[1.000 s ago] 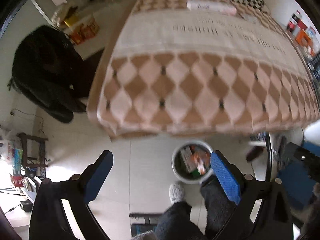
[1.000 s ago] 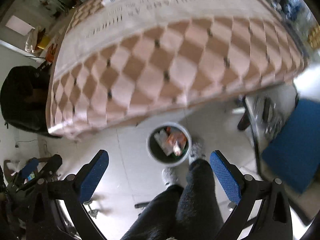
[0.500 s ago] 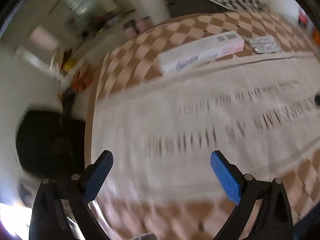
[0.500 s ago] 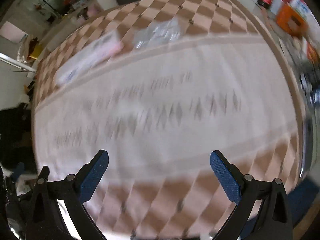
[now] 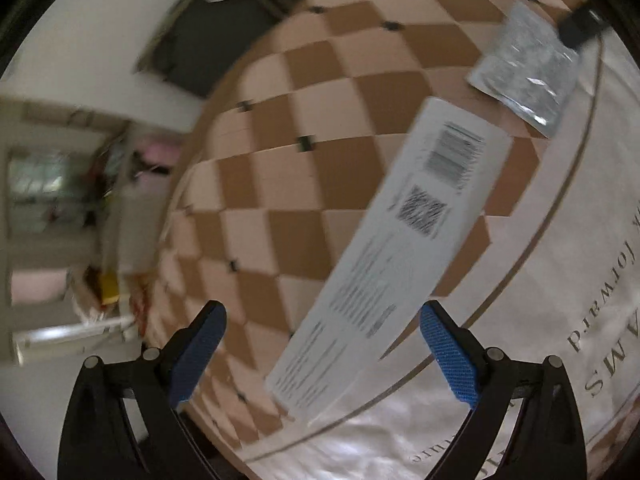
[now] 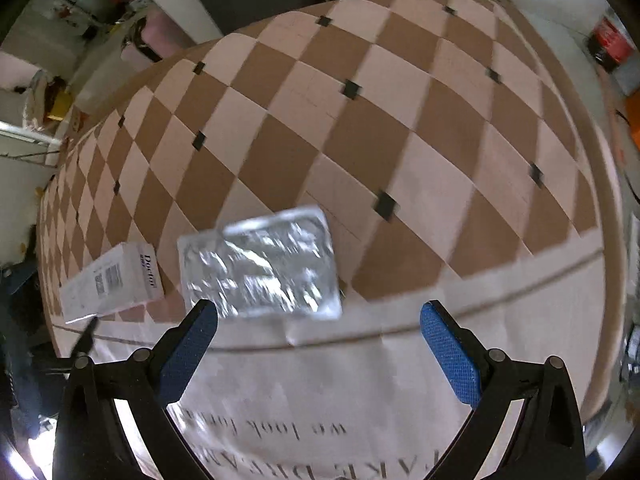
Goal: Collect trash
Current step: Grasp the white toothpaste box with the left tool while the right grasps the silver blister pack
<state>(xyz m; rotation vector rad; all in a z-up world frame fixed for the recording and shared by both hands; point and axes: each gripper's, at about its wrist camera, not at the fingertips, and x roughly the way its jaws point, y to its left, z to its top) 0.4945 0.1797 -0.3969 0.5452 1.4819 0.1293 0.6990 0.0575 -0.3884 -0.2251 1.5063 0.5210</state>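
a second ago we were looking down at the floor and the trash bin by our feet, and now both claws have swung up over the table, so the bin is out of sight and the next bits of trash are right under us. the table cloth (image 6: pixel 420 128) has brown and pink squares at the far part and a pale band with letters near us. our left gripper (image 5: pixel 322 354) points down at a long white box (image 5: pixel 396 256) with a barcode on it. the box runs from about 7 o'clock up to 1 o'clock in the left view, and its near end sits between the two blue pads (image 5: pixel 448 360). the jaws are wide but starting to close, and they do not touch the box yet. the view has also turned a lot, so we think the left claw rolled to line up with the box. our right gripper (image 6: pixel 320 350) hangs wide open with nothing in it, just above a shiny silver pill sheet (image 6: pixel 260 264). the sheet lies at about 11 o'clock from the gap between its pads, just beside the left pad. the box lies just beside the sheet, at 9 o'clock in that view. we think each claw now has its own thing to grab, and both then go to the bin.
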